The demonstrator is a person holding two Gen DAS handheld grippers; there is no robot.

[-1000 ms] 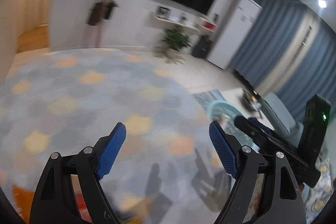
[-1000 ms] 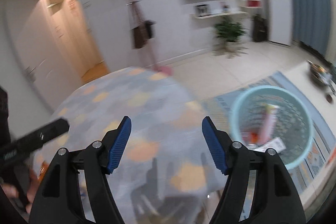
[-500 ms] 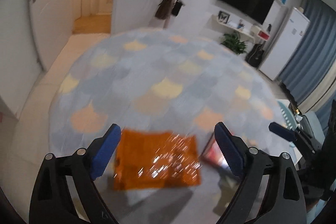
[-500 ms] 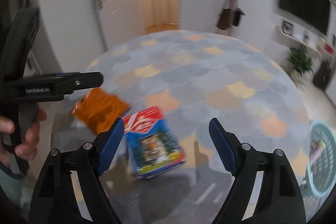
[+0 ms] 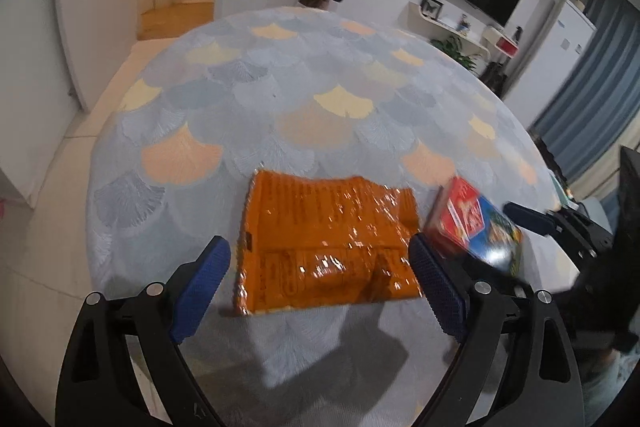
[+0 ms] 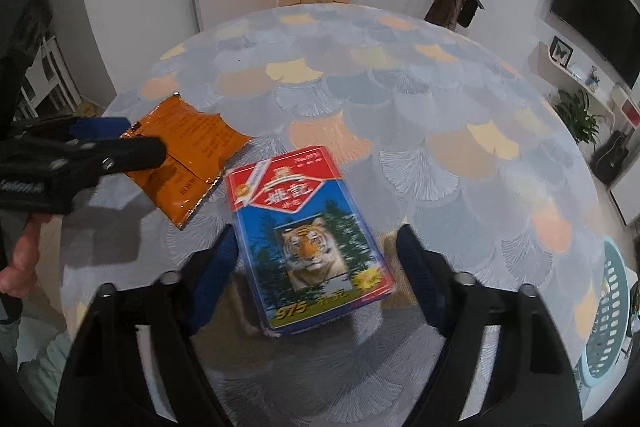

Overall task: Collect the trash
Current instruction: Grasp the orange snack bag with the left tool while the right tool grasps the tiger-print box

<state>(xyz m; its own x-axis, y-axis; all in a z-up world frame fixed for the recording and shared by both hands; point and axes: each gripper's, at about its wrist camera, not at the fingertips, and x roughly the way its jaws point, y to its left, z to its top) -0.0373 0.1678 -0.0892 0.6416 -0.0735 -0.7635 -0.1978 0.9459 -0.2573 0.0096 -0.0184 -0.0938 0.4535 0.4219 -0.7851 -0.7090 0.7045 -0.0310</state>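
Note:
An orange foil packet (image 5: 328,243) lies flat on the round table (image 5: 320,87), near its front edge. My left gripper (image 5: 318,251) hangs over it, open, with a blue pad at each side of the packet. Just right of it lies a red and blue box (image 5: 472,227) with a tiger picture (image 6: 308,239). My right gripper (image 6: 316,239) straddles that box and its jaws are closing. The left pad is at the box's edge and the right pad stands clear of it. The packet (image 6: 188,147) and left gripper (image 6: 100,143) show at the left of the right wrist view.
A teal mesh basket (image 6: 612,307) stands on the floor past the table's right edge. A person's hand (image 6: 20,259) holds the left gripper's handle. Doors, a coat stand with bags (image 6: 456,3) and a wall television lie beyond the table (image 6: 400,87).
Both grippers swung from the room and basket to the table and dropped closer. The packet and the box now sit between the jaws. The right jaws are narrower than half a second ago.

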